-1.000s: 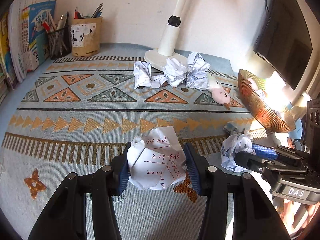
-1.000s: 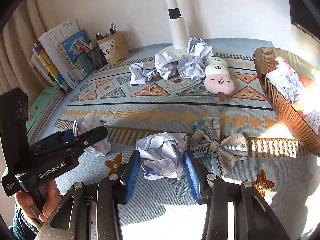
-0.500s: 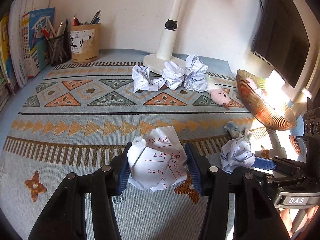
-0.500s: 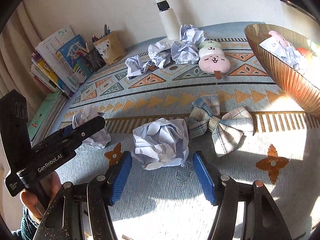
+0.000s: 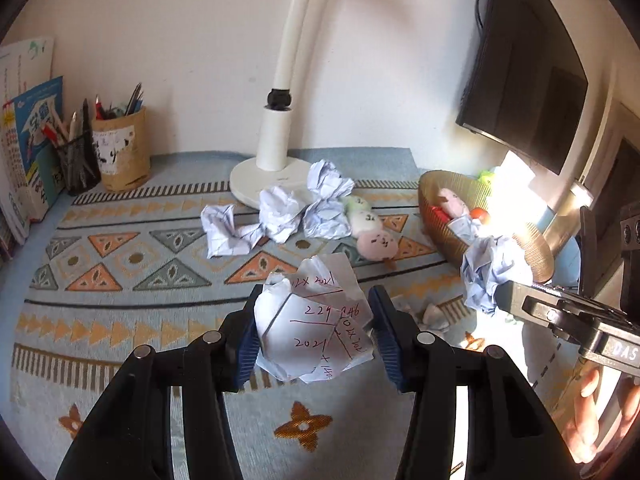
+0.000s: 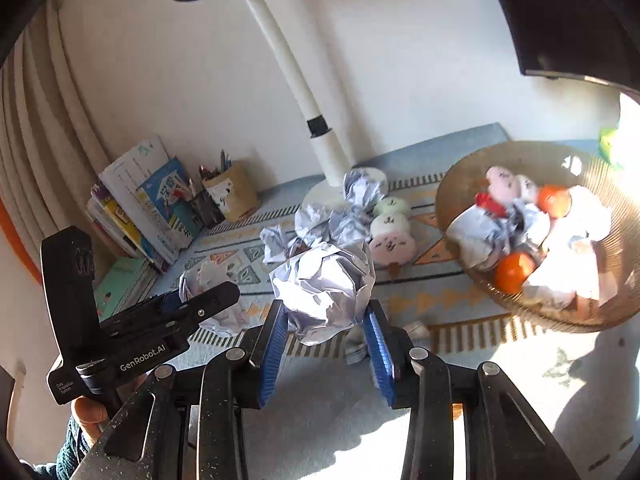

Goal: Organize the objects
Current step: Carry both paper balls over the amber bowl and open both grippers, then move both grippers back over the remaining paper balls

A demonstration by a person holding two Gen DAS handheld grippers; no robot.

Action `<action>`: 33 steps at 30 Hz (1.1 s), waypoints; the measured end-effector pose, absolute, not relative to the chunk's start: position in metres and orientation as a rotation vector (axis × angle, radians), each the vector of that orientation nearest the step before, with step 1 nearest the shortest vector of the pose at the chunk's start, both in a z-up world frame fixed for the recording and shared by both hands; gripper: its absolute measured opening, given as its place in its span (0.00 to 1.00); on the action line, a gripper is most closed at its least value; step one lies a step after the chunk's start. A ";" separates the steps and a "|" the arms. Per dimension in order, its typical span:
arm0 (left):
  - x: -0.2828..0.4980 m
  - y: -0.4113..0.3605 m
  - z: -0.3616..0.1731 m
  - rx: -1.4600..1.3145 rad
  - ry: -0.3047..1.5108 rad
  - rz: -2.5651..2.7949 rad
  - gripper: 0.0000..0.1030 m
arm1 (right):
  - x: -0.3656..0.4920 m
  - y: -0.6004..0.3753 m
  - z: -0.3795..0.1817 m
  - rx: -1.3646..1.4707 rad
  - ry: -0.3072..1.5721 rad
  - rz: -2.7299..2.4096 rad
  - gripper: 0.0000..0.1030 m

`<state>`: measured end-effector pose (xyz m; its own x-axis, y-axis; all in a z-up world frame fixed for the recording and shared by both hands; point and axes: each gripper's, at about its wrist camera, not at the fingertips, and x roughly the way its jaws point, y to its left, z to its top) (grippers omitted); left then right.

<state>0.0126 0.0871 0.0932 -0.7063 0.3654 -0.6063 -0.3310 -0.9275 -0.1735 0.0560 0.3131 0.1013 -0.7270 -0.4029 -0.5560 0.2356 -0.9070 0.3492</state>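
My left gripper (image 5: 314, 314) is shut on a crumpled white paper ball with red writing (image 5: 316, 340), held above the patterned mat. My right gripper (image 6: 326, 322) has a crumpled bluish-white paper ball (image 6: 324, 286) between its blue pads, lifted off the mat; its jaws are closing on it. A brown ribbed bowl (image 6: 520, 314) at the right holds crumpled papers, a pink plush and orange balls. In the left wrist view the right gripper (image 5: 494, 294) carries its paper ball (image 5: 486, 274) just in front of the bowl (image 5: 440, 236).
Several crumpled papers (image 5: 280, 216) and a plush dango skewer (image 5: 376, 240) lie by the white lamp base (image 5: 248, 184). Pen holders (image 5: 120, 156) and books (image 5: 32, 152) stand at the back left. A dark monitor (image 5: 520, 80) hangs at the right. A plaid bow (image 6: 356, 346) lies under my right gripper.
Both grippers rose off the mat with their paper balls. The right one opened wide around its ball, then closed on it and lifted it towards the bowl.
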 end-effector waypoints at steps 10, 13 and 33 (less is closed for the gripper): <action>-0.037 0.237 0.127 -0.815 0.084 2.385 0.47 | 0.036 0.438 0.138 0.924 -0.404 -3.095 0.37; -0.048 0.268 0.122 -0.830 0.083 2.330 0.47 | 0.027 0.456 0.133 0.966 -0.407 -3.119 0.38; -0.069 0.250 0.122 -0.885 -0.120 2.310 0.96 | 0.006 0.484 0.108 1.130 -0.470 -3.089 0.44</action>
<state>-0.0688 0.2497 0.1222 -0.5587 0.6064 -0.5658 -0.5447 -0.7827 -0.3011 0.0062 0.4838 0.1080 -0.7542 0.0723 -0.6527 -0.2633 -0.9438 0.1997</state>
